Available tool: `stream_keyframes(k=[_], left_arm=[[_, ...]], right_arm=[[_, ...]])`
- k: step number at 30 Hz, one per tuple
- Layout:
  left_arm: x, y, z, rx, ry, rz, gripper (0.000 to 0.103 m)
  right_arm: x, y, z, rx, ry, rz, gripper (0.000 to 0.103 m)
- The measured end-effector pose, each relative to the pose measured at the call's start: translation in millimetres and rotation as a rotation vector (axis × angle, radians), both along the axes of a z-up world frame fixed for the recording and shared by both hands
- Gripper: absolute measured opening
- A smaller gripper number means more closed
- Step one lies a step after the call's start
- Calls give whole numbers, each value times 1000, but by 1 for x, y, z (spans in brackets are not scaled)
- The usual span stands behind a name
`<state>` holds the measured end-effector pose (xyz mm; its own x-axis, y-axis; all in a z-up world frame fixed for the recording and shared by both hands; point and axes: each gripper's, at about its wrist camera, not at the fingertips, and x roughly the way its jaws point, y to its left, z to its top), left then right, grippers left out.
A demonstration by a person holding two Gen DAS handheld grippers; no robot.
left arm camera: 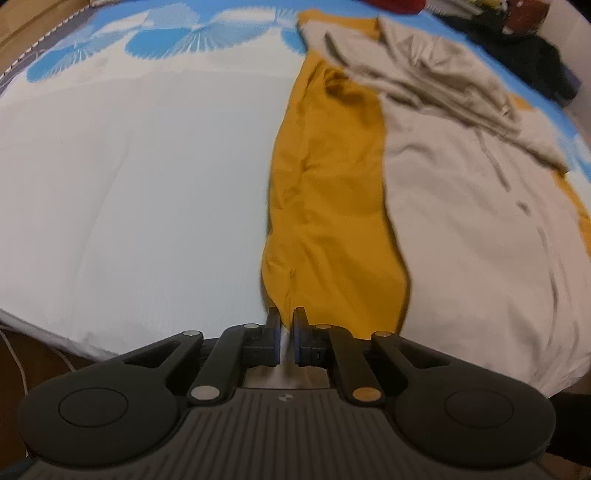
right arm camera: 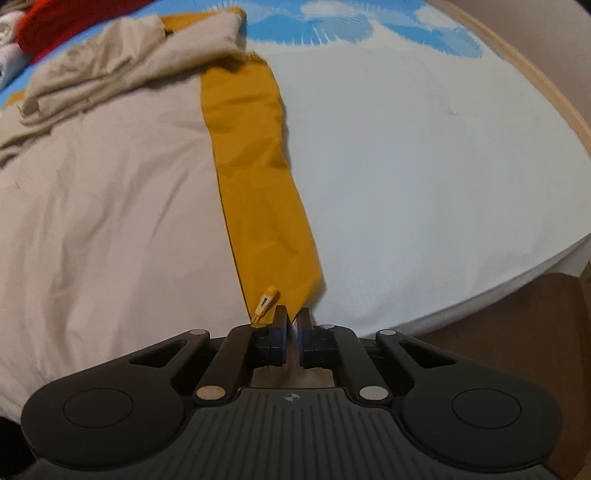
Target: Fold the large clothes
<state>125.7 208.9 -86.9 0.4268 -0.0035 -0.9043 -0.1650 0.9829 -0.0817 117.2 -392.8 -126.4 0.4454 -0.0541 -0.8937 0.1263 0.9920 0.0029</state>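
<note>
A large jacket with a mustard outer shell (left arm camera: pixel 328 192) and a beige lining (left arm camera: pixel 472 236) lies opened out on the bed. My left gripper (left arm camera: pixel 285 321) is shut on the near hem of the mustard strip at the bed's front edge. In the right wrist view the same jacket shows a mustard band (right arm camera: pixel 258 173) beside its beige lining (right arm camera: pixel 110 206). My right gripper (right arm camera: pixel 292 318) is shut on that band's near corner, just right of a yellow zipper pull (right arm camera: pixel 265 297). The beige hood (right arm camera: pixel 110 62) is bunched at the far end.
The bed sheet (left arm camera: pixel 129 206) is white with a blue leaf print (left arm camera: pixel 162 40) at the far side. A red item (right arm camera: pixel 62 22) and dark clothes (left arm camera: pixel 535 55) lie at the far end. The wooden floor (right arm camera: pixel 517 332) shows past the bed's near edge.
</note>
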Motion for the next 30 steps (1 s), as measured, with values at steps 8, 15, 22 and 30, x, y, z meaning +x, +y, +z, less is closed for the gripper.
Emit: stream_keyframes(k=[8,15,22,30], left_arm=[[4,-6,-11,35,57,-20,21],[-4,-9,15,0,-38,-42,4],[-28,-16,76,-37,-210,-56,3],[-59,-11,152,-93,-397,-63,2]], right_arm=[[-2,0,-8,-12,33,-12,7],[-10,2,24,30,-49,-3,3],[-35,-2,99,186,-247,22,2],[-65,-25,179,354,-450,33,2]])
